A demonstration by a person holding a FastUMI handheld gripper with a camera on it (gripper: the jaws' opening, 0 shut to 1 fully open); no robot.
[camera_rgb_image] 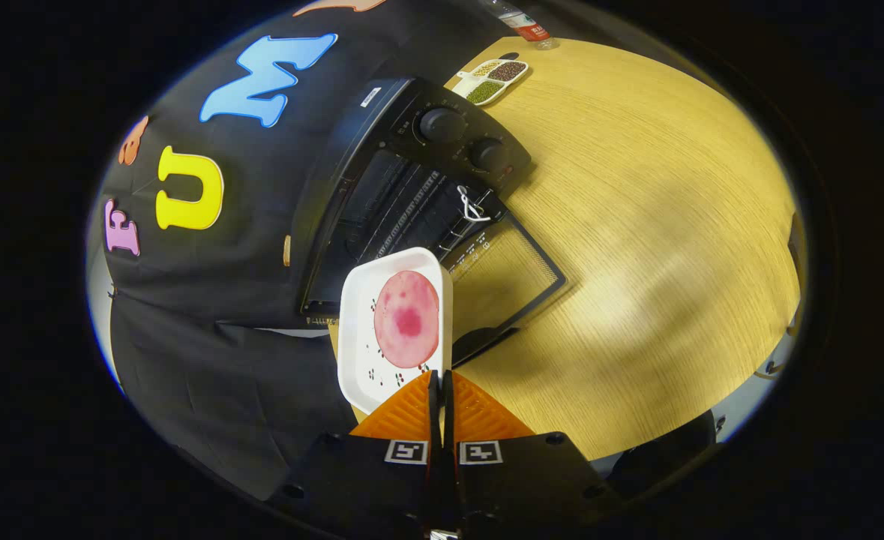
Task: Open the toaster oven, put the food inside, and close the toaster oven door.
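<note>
The gripper (439,382), low in the centre of the frame, has its ribbed orange fingers (412,411) pressed nearly together, pinching the near rim of a white rounded-rectangle tray (358,330); on the tray lies a flat pink disc of food (406,319) with a darker red blotch; just beyond, at the frame's middle, the black toaster oven (412,172) stands with its glass door (505,274) folded down onto the wood-grain table (659,225); two round knobs (442,124) sit on its panel; a small divided dish (490,80) of grains lies at upper centre.

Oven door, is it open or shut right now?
Open. The oven door lies folded down onto the table, baring the rack. The gripper holds the tray.
</note>
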